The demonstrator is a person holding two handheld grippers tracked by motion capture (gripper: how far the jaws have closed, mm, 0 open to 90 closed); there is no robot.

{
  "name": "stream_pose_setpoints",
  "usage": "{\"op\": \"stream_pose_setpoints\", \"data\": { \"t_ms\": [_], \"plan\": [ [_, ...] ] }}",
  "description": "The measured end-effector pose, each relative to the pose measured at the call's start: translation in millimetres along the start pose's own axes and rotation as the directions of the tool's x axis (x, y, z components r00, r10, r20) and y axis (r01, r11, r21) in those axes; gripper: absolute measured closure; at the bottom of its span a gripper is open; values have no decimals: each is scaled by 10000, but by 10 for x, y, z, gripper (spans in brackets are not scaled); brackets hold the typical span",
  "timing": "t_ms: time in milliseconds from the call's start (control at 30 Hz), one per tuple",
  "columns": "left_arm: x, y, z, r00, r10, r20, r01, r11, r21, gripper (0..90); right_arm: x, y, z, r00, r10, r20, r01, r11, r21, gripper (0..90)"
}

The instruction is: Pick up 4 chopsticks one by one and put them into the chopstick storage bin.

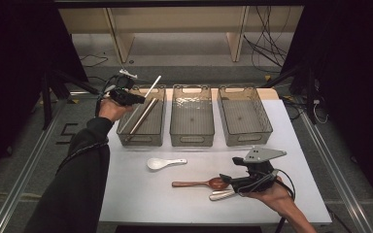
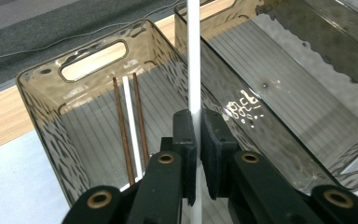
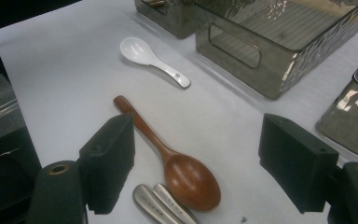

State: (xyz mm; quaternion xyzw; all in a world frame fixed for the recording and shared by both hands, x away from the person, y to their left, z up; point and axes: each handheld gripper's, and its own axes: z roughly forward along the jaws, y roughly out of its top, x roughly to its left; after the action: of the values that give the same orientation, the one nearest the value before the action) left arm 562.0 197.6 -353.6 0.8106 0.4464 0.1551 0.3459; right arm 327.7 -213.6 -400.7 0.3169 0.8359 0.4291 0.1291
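Note:
My left gripper (image 1: 138, 98) is shut on a white chopstick (image 1: 151, 87) over the left bin (image 1: 126, 127); in the left gripper view the chopstick (image 2: 193, 56) rises between the closed pads (image 2: 185, 135). In that left bin (image 2: 42, 126) lie two brown chopsticks (image 2: 121, 126) and a white one (image 2: 131, 121). My right gripper (image 1: 226, 180) stands open near the table's front, its fingers (image 3: 109, 154) spread around a wooden spoon (image 3: 186, 175). Metal handles (image 3: 161, 205) lie beside the spoon's bowl. A white ceramic spoon (image 1: 161, 163) rests on the table's middle.
Three smoked-plastic bins stand in a row at the back of the white table (image 1: 141, 194); the middle bin (image 1: 175, 121) and the right bin (image 1: 228, 124) hold nothing. Cables (image 1: 267, 48) lie on the floor beyond the table.

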Motion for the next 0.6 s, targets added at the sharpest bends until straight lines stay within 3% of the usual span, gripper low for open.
{"op": "stream_pose_setpoints", "data": {
  "t_ms": [600],
  "plan": [
    [106, -5, 143, 9996, -19, -281, 20, 10000, 36, 841, -1, -4, 1, 10000, 10, -30, -9, 10000, 38, 278]
  ]
}}
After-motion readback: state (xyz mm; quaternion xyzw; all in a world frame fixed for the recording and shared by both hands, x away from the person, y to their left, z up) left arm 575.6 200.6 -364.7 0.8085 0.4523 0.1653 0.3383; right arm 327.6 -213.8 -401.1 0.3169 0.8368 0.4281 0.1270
